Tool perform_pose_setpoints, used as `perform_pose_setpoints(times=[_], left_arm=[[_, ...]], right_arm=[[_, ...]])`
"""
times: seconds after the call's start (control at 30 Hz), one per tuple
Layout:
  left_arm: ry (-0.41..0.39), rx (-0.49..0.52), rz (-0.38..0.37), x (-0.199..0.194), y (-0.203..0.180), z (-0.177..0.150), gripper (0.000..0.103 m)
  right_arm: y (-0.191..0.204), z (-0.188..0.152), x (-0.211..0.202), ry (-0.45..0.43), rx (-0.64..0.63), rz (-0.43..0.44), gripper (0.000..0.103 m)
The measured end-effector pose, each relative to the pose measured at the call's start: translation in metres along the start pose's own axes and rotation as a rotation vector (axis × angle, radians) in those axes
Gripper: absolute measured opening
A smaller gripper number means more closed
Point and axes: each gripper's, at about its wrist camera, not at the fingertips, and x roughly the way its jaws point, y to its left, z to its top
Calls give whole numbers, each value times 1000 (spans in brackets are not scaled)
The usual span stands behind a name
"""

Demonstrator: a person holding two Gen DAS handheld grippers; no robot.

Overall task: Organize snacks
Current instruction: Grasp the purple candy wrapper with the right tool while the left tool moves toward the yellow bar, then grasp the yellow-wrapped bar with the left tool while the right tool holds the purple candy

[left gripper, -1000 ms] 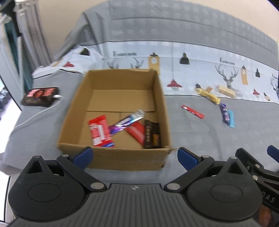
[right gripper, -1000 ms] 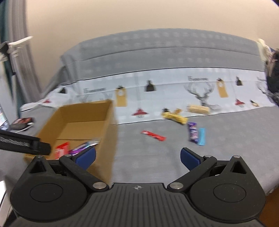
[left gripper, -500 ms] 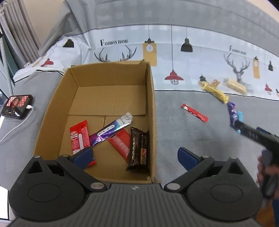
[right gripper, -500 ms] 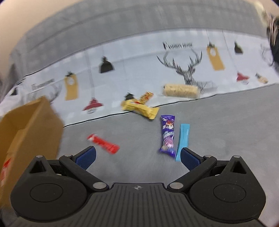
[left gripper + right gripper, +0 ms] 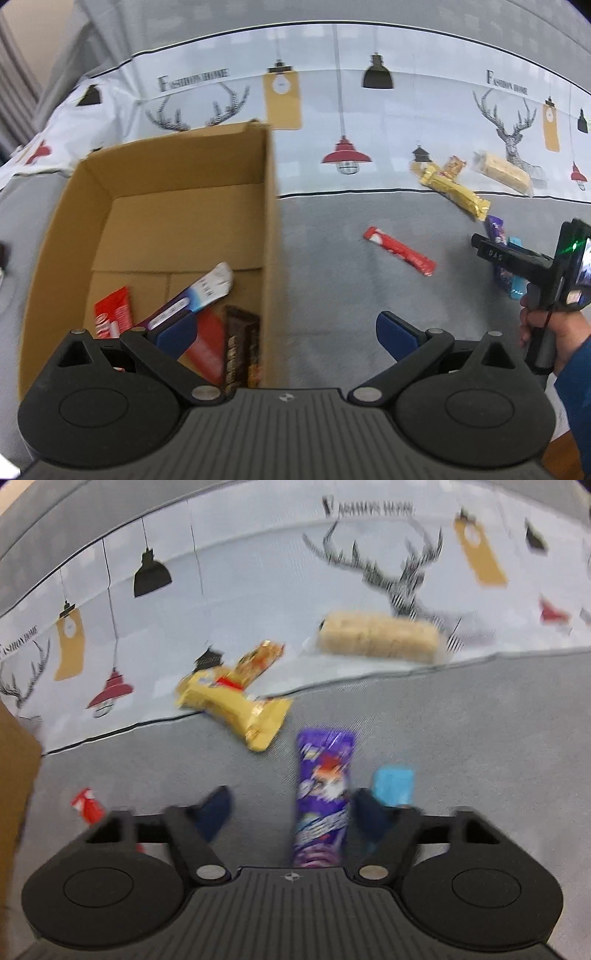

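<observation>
Purple snack bar (image 5: 323,794) lies between the right gripper's (image 5: 291,808) spread jaws.

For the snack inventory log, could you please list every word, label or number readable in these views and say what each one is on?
"FASHION HOME": printed on the cloth, and again near the deer.
"DAS": on the right gripper body.
Purple snack bar: lettering too blurred to read.
Red wrapper, white-and-purple bar and dark bar in the cardboard box: print too blurred to read.
</observation>
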Motion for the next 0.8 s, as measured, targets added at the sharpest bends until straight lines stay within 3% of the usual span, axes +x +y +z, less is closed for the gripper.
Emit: perform_pose_setpoints(times=[0.03, 0.1, 0.27, 0.4, 0.57, 0.7, 0.8], left_arm=[[-3, 7, -6, 3, -6, 3, 103], [-11, 20, -21, 8, -19, 12, 103], [-54, 32, -92, 29, -66, 53, 103], [-71, 46, -185, 66, -117, 98, 103], [17, -7, -303, 136, -163, 135, 103], [75, -83, -309, 179, -178, 146, 103], [141, -112, -299, 206, -187, 148, 103]], right_arm=[[-2, 0, 0, -3, -10, -2, 33], [-11, 2, -4, -1, 18, 14, 17], [-44, 19, -39, -94, 80, 20, 16], [-87, 29, -65, -129, 115, -35, 16], [-149, 26, -68, -91, 222, -84, 16], [-188, 21, -62, -96, 341, -119, 16], [-202, 18, -46, -43, 375, -169, 25]])
